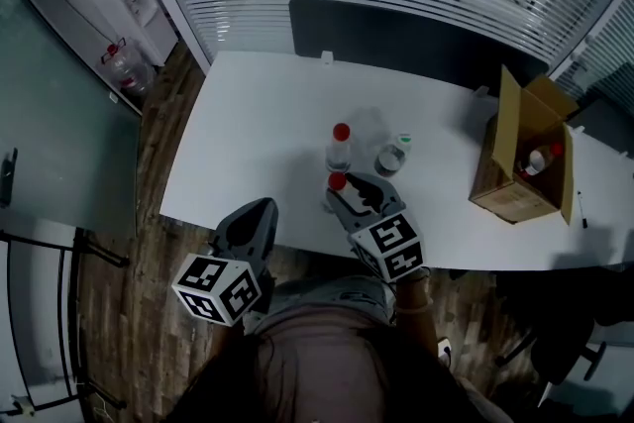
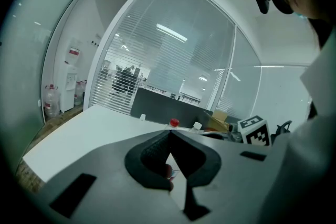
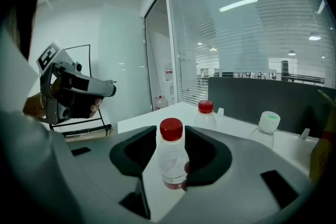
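Well, starting on our left, the left gripper (image 2: 170,132) has its jaws brought together, tips meeting and nothing caught between them. In the head view it hangs off the near edge of the table (image 1: 248,104), low by our lap and well apart from the bottles. We judge that a good place for it, out of the way of the other hand.

Toward the middle, the right gripper (image 3: 170,136) is clamped on the red-capped bottle (image 3: 170,160). Its jaws are open only as wide as the bottle's body, with the pads on the clear plastic below the cap. The bottle stands upright and centred between them, at the table's near edge; whether its base rests on the surface we cannot tell. The hold looks sound to us. Thin plastic like this would likely dent under a hard squeeze, so we would press only enough to stop it slipping. We would also hold the gripper level so the bottle does not tilt.

Just beyond it stands a second red-capped bottle (image 1: 340,149), near enough that any swing of the jaws could knock it. To its right is a green-topped bottle (image 1: 393,157). We would go gently around both. Far right, well apart, sits an open cardboard box (image 1: 515,168).
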`<state>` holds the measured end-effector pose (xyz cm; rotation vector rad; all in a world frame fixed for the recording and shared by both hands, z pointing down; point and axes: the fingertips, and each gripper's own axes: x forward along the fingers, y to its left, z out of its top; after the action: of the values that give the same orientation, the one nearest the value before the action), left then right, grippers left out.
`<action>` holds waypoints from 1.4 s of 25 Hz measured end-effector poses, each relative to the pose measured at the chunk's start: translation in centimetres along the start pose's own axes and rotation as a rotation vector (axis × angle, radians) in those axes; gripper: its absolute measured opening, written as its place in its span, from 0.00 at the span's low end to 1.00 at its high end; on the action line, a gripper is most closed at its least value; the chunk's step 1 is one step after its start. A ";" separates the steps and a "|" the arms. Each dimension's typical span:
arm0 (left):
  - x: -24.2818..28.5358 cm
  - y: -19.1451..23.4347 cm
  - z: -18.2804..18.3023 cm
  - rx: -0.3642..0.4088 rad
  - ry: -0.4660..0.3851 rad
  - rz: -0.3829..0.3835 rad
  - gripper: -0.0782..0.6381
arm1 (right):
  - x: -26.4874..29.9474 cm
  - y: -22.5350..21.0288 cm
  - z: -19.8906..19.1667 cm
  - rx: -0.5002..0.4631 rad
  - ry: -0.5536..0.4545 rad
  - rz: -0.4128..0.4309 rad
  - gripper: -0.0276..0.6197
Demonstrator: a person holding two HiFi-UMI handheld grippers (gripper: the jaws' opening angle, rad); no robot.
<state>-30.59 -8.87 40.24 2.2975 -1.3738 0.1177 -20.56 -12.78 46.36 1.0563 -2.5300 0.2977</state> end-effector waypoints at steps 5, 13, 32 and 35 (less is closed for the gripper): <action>0.2 -0.8 -0.1 0.011 0.003 -0.023 0.12 | -1.0 -0.1 0.2 0.006 -0.019 -0.021 0.29; 1.1 -2.4 -0.3 0.022 0.009 -0.071 0.12 | -3.8 -1.6 0.2 0.046 -0.050 -0.089 0.29; 3.7 -7.3 -0.8 0.042 0.044 -0.140 0.12 | -9.8 -6.0 -0.7 0.099 -0.078 -0.211 0.14; 4.5 -8.4 -0.9 0.044 0.051 -0.144 0.12 | -10.8 -6.9 -0.7 0.102 -0.080 -0.218 0.13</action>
<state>-21.09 -8.84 39.52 2.4042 -1.1870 0.1615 -8.47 -10.47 42.77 1.3962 -2.4617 0.3310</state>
